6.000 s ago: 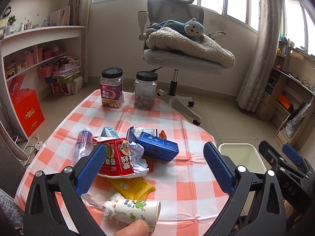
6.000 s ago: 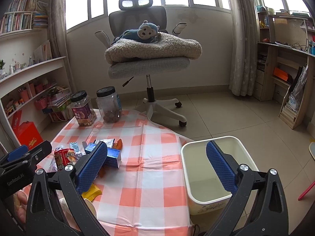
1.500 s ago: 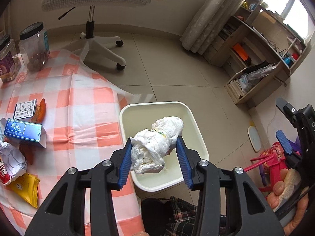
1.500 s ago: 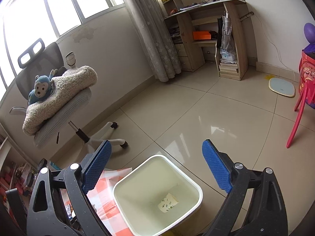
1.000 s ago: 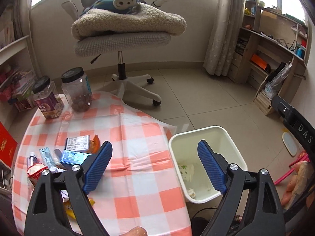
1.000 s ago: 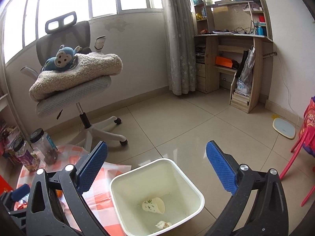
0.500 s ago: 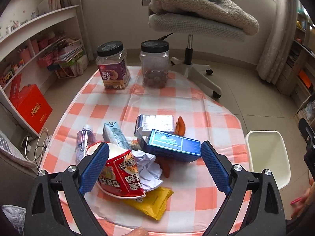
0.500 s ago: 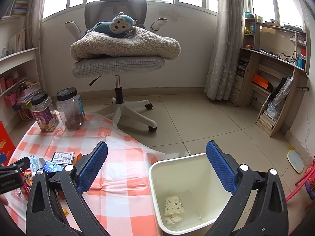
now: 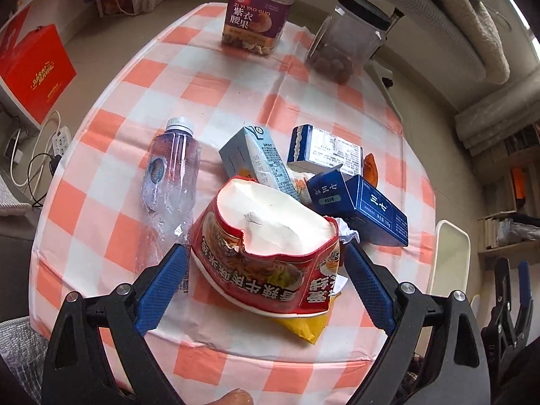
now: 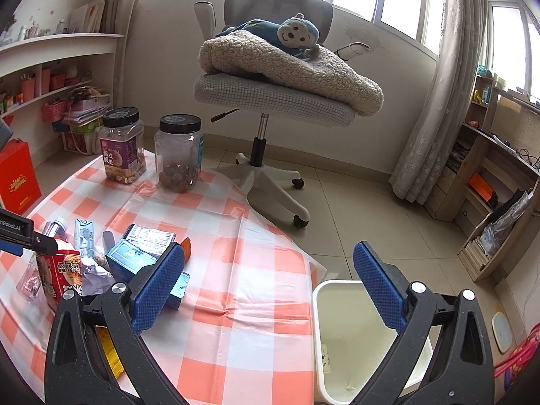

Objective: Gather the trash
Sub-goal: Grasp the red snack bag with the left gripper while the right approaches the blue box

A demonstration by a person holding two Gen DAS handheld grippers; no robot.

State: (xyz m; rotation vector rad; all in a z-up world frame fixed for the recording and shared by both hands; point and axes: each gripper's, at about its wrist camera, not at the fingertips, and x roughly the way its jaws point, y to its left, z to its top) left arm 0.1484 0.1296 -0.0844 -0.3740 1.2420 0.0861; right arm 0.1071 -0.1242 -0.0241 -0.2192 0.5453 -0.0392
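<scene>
Checkered table (image 9: pixel 216 77) — left tool (image 9: pixel 263 280) open around noodle bowl (image 9: pixel 266 253), right tool (image 10: pixel 266 290) open — bottle (image 9: pixel 170 172) beside.

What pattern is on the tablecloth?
Orange-pink and white checks on the tablecloth, clearest in the left wrist view.

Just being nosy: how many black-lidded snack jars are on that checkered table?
2. The purple-labelled jar stands at the table's far edge, and the clear jar of round brown snacks stands just right of it. None seems hidden.
</scene>
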